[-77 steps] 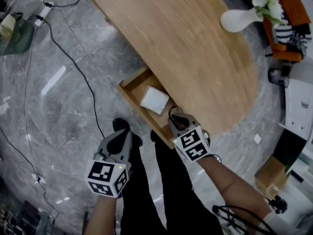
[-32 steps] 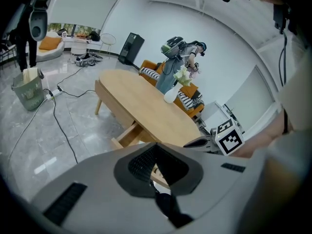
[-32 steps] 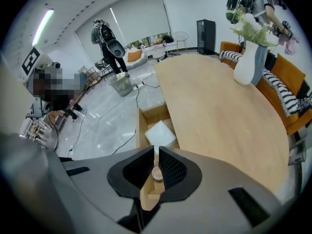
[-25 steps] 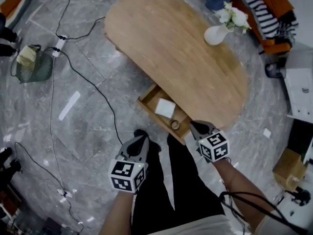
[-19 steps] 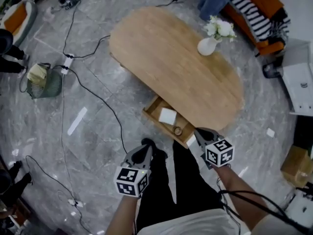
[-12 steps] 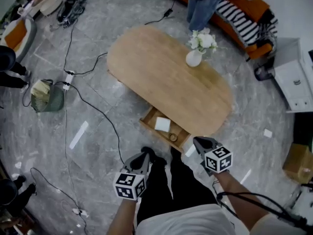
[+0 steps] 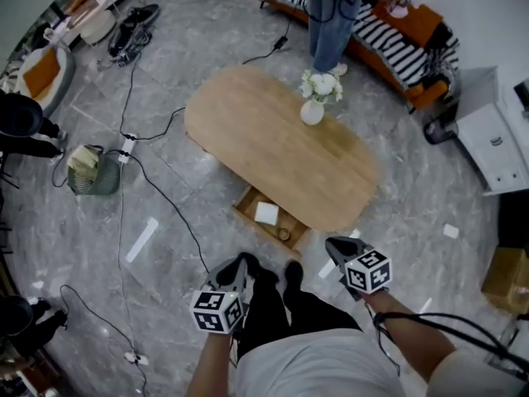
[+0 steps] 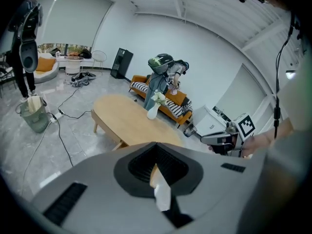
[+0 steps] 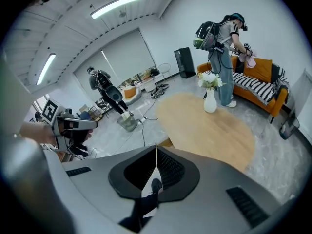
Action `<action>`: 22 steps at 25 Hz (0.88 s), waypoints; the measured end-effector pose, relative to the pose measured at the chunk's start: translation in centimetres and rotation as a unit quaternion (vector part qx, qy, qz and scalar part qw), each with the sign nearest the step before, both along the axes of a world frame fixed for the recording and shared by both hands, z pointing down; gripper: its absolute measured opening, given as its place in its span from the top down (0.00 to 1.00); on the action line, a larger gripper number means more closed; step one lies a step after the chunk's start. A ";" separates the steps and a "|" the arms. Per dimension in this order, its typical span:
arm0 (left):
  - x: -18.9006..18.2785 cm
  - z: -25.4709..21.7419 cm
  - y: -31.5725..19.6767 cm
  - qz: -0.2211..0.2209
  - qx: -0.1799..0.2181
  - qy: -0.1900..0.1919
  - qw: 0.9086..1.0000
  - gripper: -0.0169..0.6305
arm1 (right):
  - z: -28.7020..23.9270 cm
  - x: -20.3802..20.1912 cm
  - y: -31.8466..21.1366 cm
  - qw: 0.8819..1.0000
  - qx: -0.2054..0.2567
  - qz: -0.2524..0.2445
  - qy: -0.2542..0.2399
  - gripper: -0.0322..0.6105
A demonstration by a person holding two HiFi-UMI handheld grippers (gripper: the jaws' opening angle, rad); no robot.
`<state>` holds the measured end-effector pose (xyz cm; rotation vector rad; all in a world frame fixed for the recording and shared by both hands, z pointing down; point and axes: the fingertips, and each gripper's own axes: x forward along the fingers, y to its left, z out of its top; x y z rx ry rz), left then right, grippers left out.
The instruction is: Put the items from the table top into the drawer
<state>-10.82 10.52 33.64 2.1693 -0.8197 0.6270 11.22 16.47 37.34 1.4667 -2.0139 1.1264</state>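
Standing back now: the head view takes in far more floor than a second ago, and the table sits smaller in it.

- Far left: green basket (image 7: 92, 174) and floor cables, no part of the job.
- Left gripper (image 7: 240, 263): low in the frame, above the person's legs, lifted away from the drawer. In the left gripper view its jaws meet at the tips with nothing pinched.
- Drawer (image 7: 241, 200): pulled out from under the near edge of the table (image 7: 273, 139), still open. A white block (image 7: 266, 213) lies inside, with a small ring-shaped item (image 7: 283, 234) beside it toward the right end. Three seconds back the right gripper was at that end of the drawer.
- Table top: bare wood apart from the white vase (image 7: 312, 111) with flowers at the far edge.
- Right gripper (image 7: 333, 245): raised, just right of the drawer and not touching it. Its jaws are closed and empty; only floor and a shoe show through the slit.

Reading: loading looks finished. Both tools are empty and withdrawn, so at most the drawer is left to be pushed shut.
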 end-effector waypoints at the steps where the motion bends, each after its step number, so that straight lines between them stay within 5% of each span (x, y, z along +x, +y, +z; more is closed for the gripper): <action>1: 0.1 -0.4 0.3 -0.002 0.003 0.001 1.000 0.98 | -0.5 0.2 0.3 1.000 0.001 0.000 -0.004 0.89; 14: 1.1 -8.6 5.9 -0.006 0.043 0.017 0.999 0.98 | -8.7 1.8 4.5 0.998 0.053 -0.022 -0.029 0.89; 22: -0.5 -12.2 6.6 0.011 0.074 0.005 0.997 0.98 | -12.6 2.3 5.1 0.996 0.085 0.006 -0.027 0.89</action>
